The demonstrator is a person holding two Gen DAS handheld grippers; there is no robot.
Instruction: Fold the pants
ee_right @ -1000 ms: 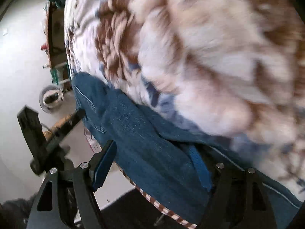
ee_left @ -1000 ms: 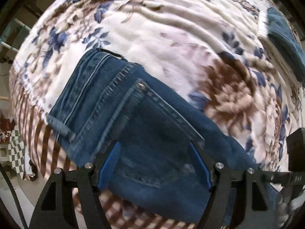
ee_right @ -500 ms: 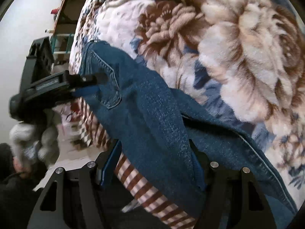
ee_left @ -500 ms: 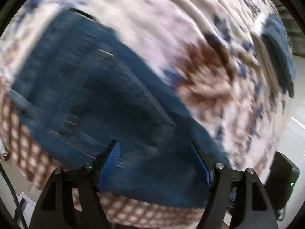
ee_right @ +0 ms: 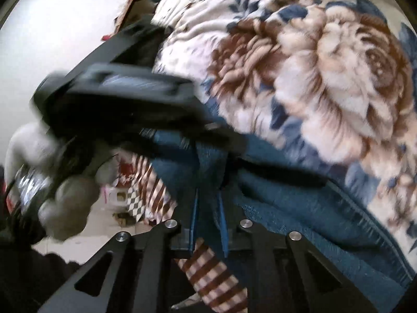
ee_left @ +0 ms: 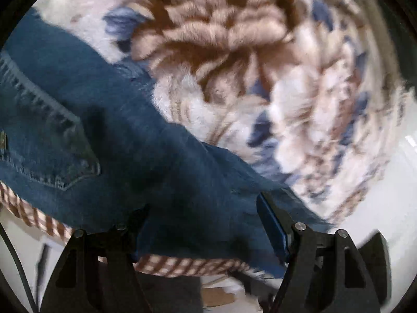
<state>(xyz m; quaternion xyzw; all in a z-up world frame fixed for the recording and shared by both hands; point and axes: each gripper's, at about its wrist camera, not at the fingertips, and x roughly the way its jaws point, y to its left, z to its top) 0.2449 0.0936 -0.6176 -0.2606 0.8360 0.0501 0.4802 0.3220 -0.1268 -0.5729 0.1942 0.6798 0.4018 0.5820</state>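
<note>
Blue jeans [ee_left: 117, 130] lie along the near edge of a floral fleece blanket [ee_left: 234, 39], with a back pocket [ee_left: 52, 156] at the left. My left gripper [ee_left: 206, 224] stands open, tilted down over the denim, its blue pads on either side of the cloth without pinching it. In the right wrist view my right gripper [ee_right: 207, 206] is closing, and a raised fold of the jeans [ee_right: 299, 208] is squeezed between its pads. The left tool's blurred black body [ee_right: 117, 96] crosses just ahead of it, held by a gloved hand [ee_right: 60, 200].
A brown-and-white checked sheet [ee_left: 182, 263] hangs below the jeans at the bed's edge [ee_right: 213, 274]. Pale floor [ee_right: 52, 13] lies beyond the bed on the left, with small clutter [ee_right: 122, 195] on it. The blanket [ee_right: 325, 65] spreads far to the right.
My right gripper's jaws have come together on a fold of denim and lifted it. The left gripper has swung from the waistband along the leg and now sits close ahead of the right one.
</note>
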